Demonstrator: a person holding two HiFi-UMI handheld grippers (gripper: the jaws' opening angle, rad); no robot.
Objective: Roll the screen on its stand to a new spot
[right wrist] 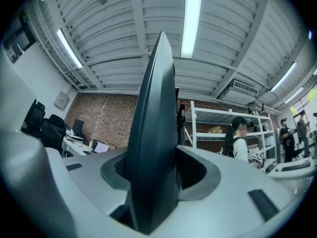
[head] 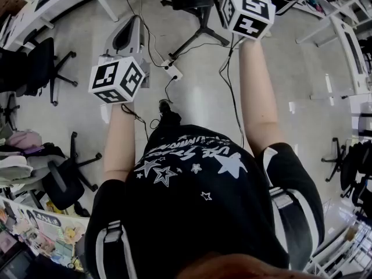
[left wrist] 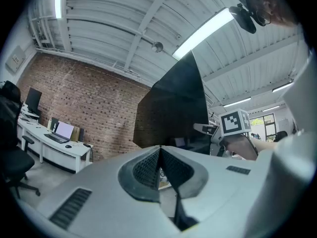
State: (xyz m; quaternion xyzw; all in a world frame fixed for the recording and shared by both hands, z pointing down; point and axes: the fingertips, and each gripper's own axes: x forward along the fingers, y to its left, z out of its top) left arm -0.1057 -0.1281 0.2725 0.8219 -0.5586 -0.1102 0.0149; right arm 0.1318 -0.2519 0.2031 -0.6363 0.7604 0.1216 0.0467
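Gripping the screen [right wrist: 153, 108] by its near edge, our right hand-held gripper [right wrist: 156, 170] has its jaws about half apart and closed on the dark panel, which fills the gap between them. That edge runs upright through the jaws, so the screen's long axis stands vertical, straight ahead of this hand.

Our left hand-held gripper [left wrist: 159, 155] has its jaws pressed together with nothing between them. From it the screen lies ahead and to the right, apart from the tips, so the right hand is the nearer and, as we judge it, the one to steer the push; the left would have to open before it could take the other side.

The stand [head: 200, 34] spreads black legs on a smooth, pale floor [head: 197, 109]. Cables [head: 229, 80] and a power strip [head: 172, 71] lie just by those legs and could snag a wheel. Around us are office chairs [head: 43, 63], a brick wall [left wrist: 89, 108] and a counter [left wrist: 54, 145] with monitors.
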